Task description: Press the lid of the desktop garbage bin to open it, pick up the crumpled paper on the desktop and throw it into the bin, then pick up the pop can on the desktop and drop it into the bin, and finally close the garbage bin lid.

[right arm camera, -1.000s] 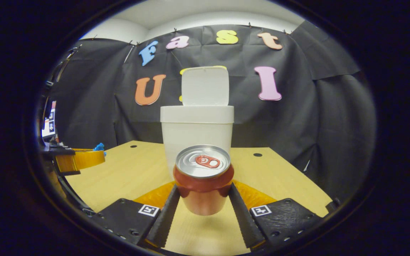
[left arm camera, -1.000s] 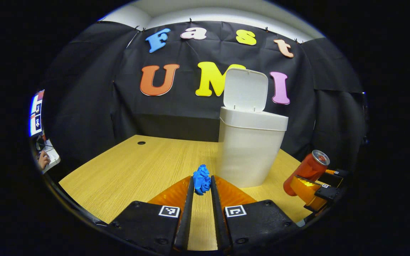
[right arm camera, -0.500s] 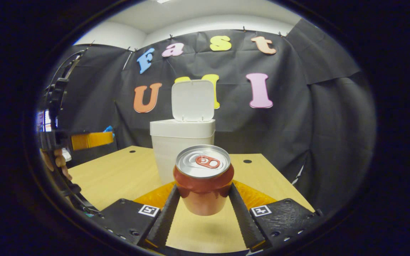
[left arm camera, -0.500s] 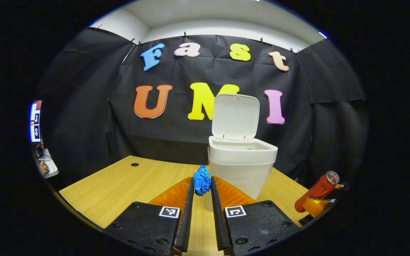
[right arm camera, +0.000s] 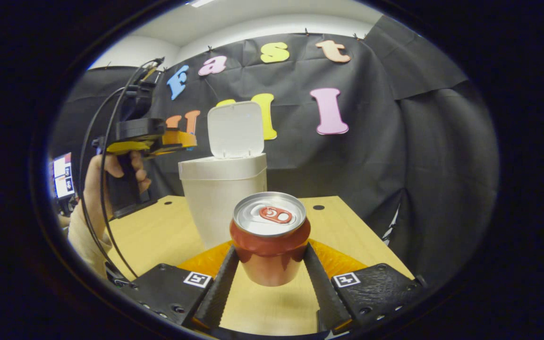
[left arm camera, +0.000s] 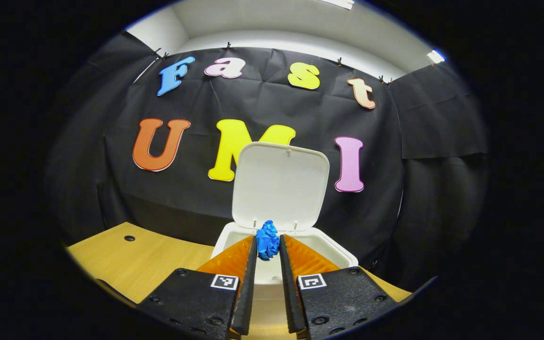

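on the left a hand holds the left gripper up over the open mouth of the white bin, its fingers pinching the blue crumpled paper in front of the raised lid. to the right and nearer, the right gripper clamps the red can upright, above the wooden table.

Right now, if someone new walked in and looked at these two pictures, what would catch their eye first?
Probably the crumpled blue paper pinched in the left hand-held gripper, poised just over the open white bin with its lid standing upright behind. Next, the red pop can clamped in the right hand-held gripper, held above the wooden desktop in front of the bin.
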A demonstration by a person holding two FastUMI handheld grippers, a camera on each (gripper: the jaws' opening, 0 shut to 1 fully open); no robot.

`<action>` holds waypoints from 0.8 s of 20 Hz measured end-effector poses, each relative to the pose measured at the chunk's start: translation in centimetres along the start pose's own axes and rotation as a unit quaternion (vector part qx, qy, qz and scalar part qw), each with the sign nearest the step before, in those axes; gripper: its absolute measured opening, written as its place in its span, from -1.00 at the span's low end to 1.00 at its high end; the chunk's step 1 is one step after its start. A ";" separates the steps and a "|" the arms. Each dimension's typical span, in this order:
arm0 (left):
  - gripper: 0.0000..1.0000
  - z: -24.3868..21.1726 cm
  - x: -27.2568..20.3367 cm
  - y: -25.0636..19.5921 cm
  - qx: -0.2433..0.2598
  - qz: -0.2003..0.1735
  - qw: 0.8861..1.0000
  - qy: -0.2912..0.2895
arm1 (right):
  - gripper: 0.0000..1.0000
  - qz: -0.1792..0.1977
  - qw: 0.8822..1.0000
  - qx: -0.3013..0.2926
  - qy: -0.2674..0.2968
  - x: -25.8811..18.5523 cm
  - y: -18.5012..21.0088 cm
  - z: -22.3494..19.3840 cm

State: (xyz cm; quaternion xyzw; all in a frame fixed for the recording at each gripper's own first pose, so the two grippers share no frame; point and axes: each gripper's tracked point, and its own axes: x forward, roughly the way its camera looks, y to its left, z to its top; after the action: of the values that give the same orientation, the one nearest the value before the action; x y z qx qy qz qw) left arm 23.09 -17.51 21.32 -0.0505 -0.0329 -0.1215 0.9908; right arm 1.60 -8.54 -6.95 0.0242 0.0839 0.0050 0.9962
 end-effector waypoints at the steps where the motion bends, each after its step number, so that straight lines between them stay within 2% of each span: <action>1: -0.36 0.1 1.2 -1.0 0.009 -0.015 1.000 -0.007 | 0.55 -0.003 1.000 0.003 0.004 0.2 -0.4 -0.2; 5: -0.37 -0.9 4.5 -3.9 0.032 -0.040 0.999 -0.007 | 0.58 -0.012 1.000 0.007 0.008 0.7 -1.3 -0.2; 7: -0.36 -1.4 5.1 -4.6 0.049 -0.036 0.998 -0.005 | 0.56 -0.014 1.000 0.012 0.008 0.8 -1.7 -0.2; 8: -0.20 -1.3 5.3 -5.0 0.053 -0.034 0.998 -0.005 | 0.56 -0.016 1.000 0.014 0.009 1.0 -1.9 -0.3; 9: -0.20 -1.5 5.3 -5.4 0.056 -0.037 0.998 -0.003 | 0.56 -0.016 1.000 0.014 0.011 1.1 -2.0 -0.4; 10: -0.02 -1.5 5.2 -5.9 0.060 -0.039 0.997 -0.002 | 0.56 -0.018 1.000 0.015 0.012 1.2 -2.1 -0.6; 11: -0.01 -1.3 5.0 -6.2 0.066 -0.039 0.997 -0.001 | 0.57 -0.018 1.000 0.018 0.013 1.2 -2.3 -0.5; 13: 0.41 -0.9 4.4 -5.8 0.078 -0.022 0.997 -0.003 | 0.56 -0.021 0.999 0.022 0.011 1.3 -2.6 -0.4; 14: 0.72 -0.8 4.2 -5.9 0.080 -0.019 0.997 -0.005 | 0.56 -0.024 0.999 0.023 0.011 1.4 -2.8 -0.5; 15: 0.77 -0.7 3.8 -5.9 0.078 -0.020 0.997 -0.007 | 0.56 -0.026 0.999 0.023 0.011 1.4 -3.0 -0.5; 16: 0.96 -0.5 3.3 -6.1 0.075 -0.020 0.997 -0.007 | 0.56 -0.028 0.999 0.024 0.012 1.5 -3.1 -0.7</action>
State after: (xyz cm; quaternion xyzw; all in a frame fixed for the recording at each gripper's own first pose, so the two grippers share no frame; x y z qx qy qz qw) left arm 24.83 -24.20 21.68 0.0237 -0.0499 -0.1383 0.9889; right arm 3.02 -11.55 -8.02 0.0459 0.0970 -0.0251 0.9939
